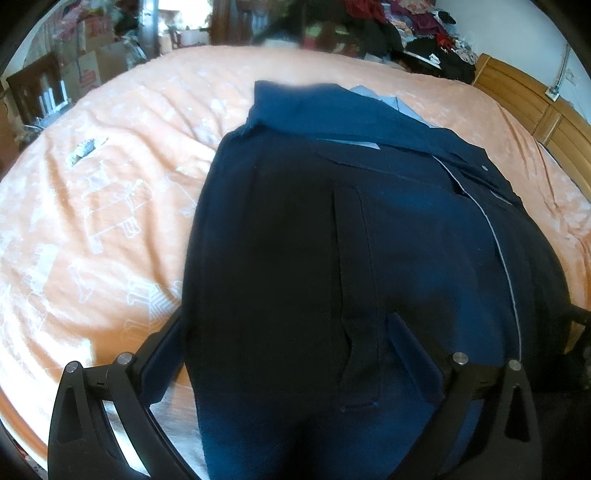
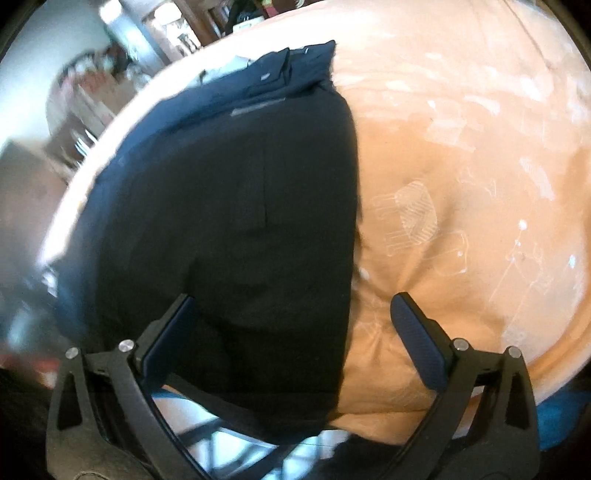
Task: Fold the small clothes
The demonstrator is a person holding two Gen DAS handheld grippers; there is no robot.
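A wide bed covered by an orange sheet printed with white outline animals (image 1: 110, 206) fills most of both views, its cloth rumpled into soft creases. At the far right stands a light-brown wooden headboard (image 1: 524, 99) against a pale wall (image 1: 517, 29). Beyond the bed's far edge lies a heap of dark, red and patterned clothing (image 1: 399, 26). On the far left stand stacked cardboard boxes (image 1: 92, 62) and dark wooden furniture (image 1: 37, 92). Daylight glows from a bright opening (image 1: 173, 14) behind them.
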